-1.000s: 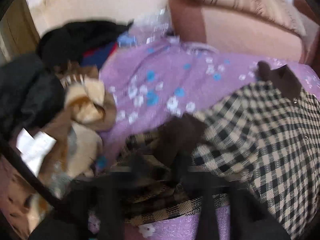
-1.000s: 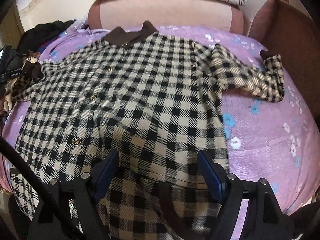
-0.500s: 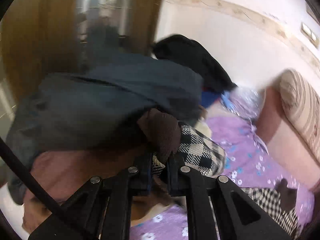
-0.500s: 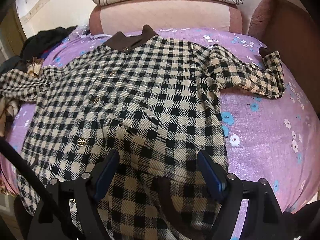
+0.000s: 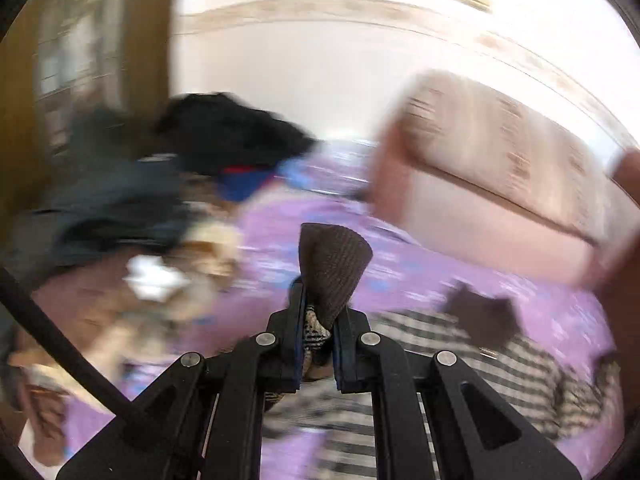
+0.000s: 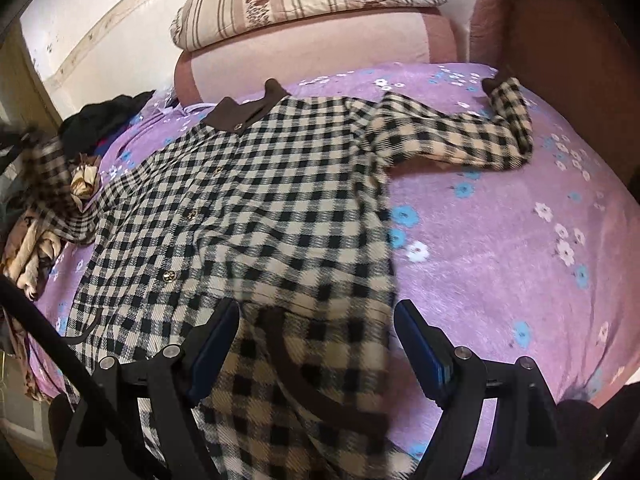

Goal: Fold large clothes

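**Sleeve lifted, body not pinned**

Your left tool [image 5: 318, 320] is clamped tight on the brown cuff [image 5: 334, 268] of the checked coat [image 6: 256, 200], which lies face up, buttons showing, across the purple flowered bed [image 6: 500, 240]. Your right tool [image 6: 316, 344] hangs with its jaws wide apart over the hem, gripping nothing.

The risk: nothing pins the body, so a hard pull on that sleeve may drag the whole coat toward the pile of clothes [image 6: 36, 240] at the bed's edge. The cuff is bunched between the pads and could slip out mid-swing. The far sleeve [image 6: 460, 136] is crooked, so a fold may end up lopsided.

Compared with a second ago, the near sleeve has come off the bed and now hangs in the air, and the left view has swung up toward the wall. The right tool has shifted only slightly.
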`<state>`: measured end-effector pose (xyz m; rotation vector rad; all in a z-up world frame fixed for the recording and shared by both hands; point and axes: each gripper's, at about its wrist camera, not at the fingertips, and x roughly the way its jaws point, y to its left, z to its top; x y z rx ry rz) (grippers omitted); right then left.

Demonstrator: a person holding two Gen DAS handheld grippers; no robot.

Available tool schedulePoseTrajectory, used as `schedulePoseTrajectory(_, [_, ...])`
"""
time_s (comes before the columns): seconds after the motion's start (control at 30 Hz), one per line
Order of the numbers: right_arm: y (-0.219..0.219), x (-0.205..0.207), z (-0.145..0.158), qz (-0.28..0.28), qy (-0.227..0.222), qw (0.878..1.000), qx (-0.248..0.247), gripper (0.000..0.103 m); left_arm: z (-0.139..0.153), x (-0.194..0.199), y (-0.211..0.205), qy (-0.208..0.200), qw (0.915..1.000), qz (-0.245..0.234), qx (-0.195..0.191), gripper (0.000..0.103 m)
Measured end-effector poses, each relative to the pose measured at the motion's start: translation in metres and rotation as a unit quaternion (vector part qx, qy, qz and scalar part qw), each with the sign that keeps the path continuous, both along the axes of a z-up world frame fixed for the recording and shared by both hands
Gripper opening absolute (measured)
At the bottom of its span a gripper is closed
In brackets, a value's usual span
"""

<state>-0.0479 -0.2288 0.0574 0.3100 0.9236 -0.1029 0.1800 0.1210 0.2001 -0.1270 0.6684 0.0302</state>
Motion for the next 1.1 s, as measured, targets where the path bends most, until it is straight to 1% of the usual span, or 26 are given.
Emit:
schedulePoseTrajectory(0.07, [-0.009, -0.007, 0.000, -0.008, -0.004, 1.000, 0.004, 0.084, -0.009, 0.005, -0.061, 0.013, 0.9983, -0.055, -0.016, 0.010])
schedulePoseTrajectory(0.1, [-0.013, -0.010, 0.000, -0.011, -0.005, 1.000, 0.006, 0.084, -0.013, 0.005, -0.084, 0.020, 0.9966, -0.076, -0.023, 0.010])
schedulePoseTrajectory(0.13, [-0.019, -0.015, 0.000, -0.016, -0.007, 1.000, 0.008, 0.084, -0.020, 0.006, -0.116, 0.028, 0.9939, -0.103, -0.030, 0.010])
schedulePoseTrajectory(0.17, [-0.023, -0.017, 0.000, -0.020, -0.007, 1.000, 0.009, 0.084, -0.024, 0.004, -0.137, 0.033, 0.9918, -0.119, -0.032, 0.010])
schedulePoseTrajectory(0.23, [-0.033, -0.024, -0.005, -0.030, -0.004, 0.999, 0.015, 0.084, -0.040, 0.000, -0.194, 0.047, 0.9850, -0.163, -0.031, 0.010])
schedulePoseTrajectory(0.27, [-0.038, -0.026, -0.007, -0.034, -0.002, 0.999, 0.018, 0.084, -0.047, -0.001, -0.215, 0.053, 0.9817, -0.180, -0.031, 0.010])
schedulePoseTrajectory(0.3, [-0.042, -0.029, -0.010, -0.038, 0.000, 0.999, 0.020, 0.084, -0.056, -0.002, -0.238, 0.062, 0.9765, -0.204, -0.034, 0.010])
schedulePoseTrajectory(0.4, [-0.052, -0.035, -0.016, -0.049, 0.008, 0.998, 0.024, 0.084, -0.083, -0.006, -0.290, 0.094, 0.9630, -0.251, -0.031, 0.012])
schedulePoseTrajectory(0.43, [-0.055, -0.037, -0.018, -0.053, 0.009, 0.998, 0.026, 0.084, -0.093, -0.008, -0.302, 0.108, 0.9591, -0.260, -0.028, 0.014])
schedulePoseTrajectory(0.47, [-0.058, -0.038, -0.020, -0.057, 0.011, 0.998, 0.029, 0.084, -0.101, -0.009, -0.308, 0.120, 0.9571, -0.263, -0.024, 0.022])
schedulePoseTrajectory(0.5, [-0.060, -0.039, -0.021, -0.060, 0.012, 0.998, 0.033, 0.084, -0.107, -0.010, -0.314, 0.127, 0.9555, -0.265, -0.024, 0.027])
schedulePoseTrajectory(0.53, [-0.063, -0.040, -0.021, -0.063, 0.011, 0.997, 0.037, 0.084, -0.109, -0.013, -0.313, 0.132, 0.9534, -0.270, -0.028, 0.038])
schedulePoseTrajectory(0.57, [-0.065, -0.040, -0.021, -0.065, 0.010, 0.997, 0.039, 0.084, -0.110, -0.016, -0.312, 0.133, 0.9514, -0.275, -0.035, 0.045])
schedulePoseTrajectory(0.6, [-0.067, -0.040, -0.020, -0.066, 0.008, 0.997, 0.042, 0.084, -0.107, -0.020, -0.306, 0.131, 0.9512, -0.277, -0.037, 0.049])
schedulePoseTrajectory(0.63, [-0.066, -0.039, -0.019, -0.066, 0.007, 0.997, 0.042, 0.084, -0.105, -0.022, -0.297, 0.128, 0.9518, -0.277, -0.037, 0.055])
schedulePoseTrajectory(0.67, [-0.066, -0.036, -0.017, -0.064, 0.005, 0.997, 0.043, 0.084, -0.100, -0.026, -0.288, 0.122, 0.9525, -0.277, -0.038, 0.058])
schedulePoseTrajectory(0.7, [-0.067, -0.033, -0.015, -0.060, 0.003, 0.997, 0.045, 0.084, -0.095, -0.030, -0.276, 0.113, 0.9534, -0.277, -0.039, 0.059])
schedulePoseTrajectory(0.77, [-0.065, -0.022, -0.009, -0.049, -0.005, 0.997, 0.053, 0.084, -0.086, -0.037, -0.253, 0.097, 0.9587, -0.266, -0.021, 0.061])
schedulePoseTrajectory(0.87, [-0.062, 0.002, -0.003, -0.027, -0.012, 0.997, 0.066, 0.084, -0.084, -0.051, -0.215, 0.066, 0.9691, -0.235, 0.034, 0.065])
schedulePoseTrajectory(0.9, [-0.061, 0.012, -0.001, -0.020, -0.016, 0.997, 0.074, 0.084, -0.086, -0.054, -0.202, 0.058, 0.9722, -0.219, 0.058, 0.065])
schedulePoseTrajectory(0.97, [-0.059, 0.035, 0.002, -0.010, -0.025, 0.996, 0.087, 0.084, -0.095, -0.057, -0.175, 0.052, 0.9754, -0.193, 0.093, 0.065])
schedulePoseTrajectory(1.0, [-0.058, 0.052, 0.001, -0.007, -0.029, 0.995, 0.090, 0.084, -0.098, -0.056, -0.164, 0.054, 0.9764, -0.184, 0.100, 0.065])
schedulePoseTrajectory(1.07, [-0.057, 0.080, -0.005, -0.005, -0.023, 0.995, 0.099, 0.084, -0.108, -0.052, -0.141, 0.060, 0.9789, -0.161, 0.111, 0.065])
schedulePoseTrajectory(1.1, [-0.057, 0.096, -0.011, -0.004, -0.013, 0.993, 0.117, 0.084, -0.114, -0.048, -0.129, 0.066, 0.9804, -0.147, 0.113, 0.065])
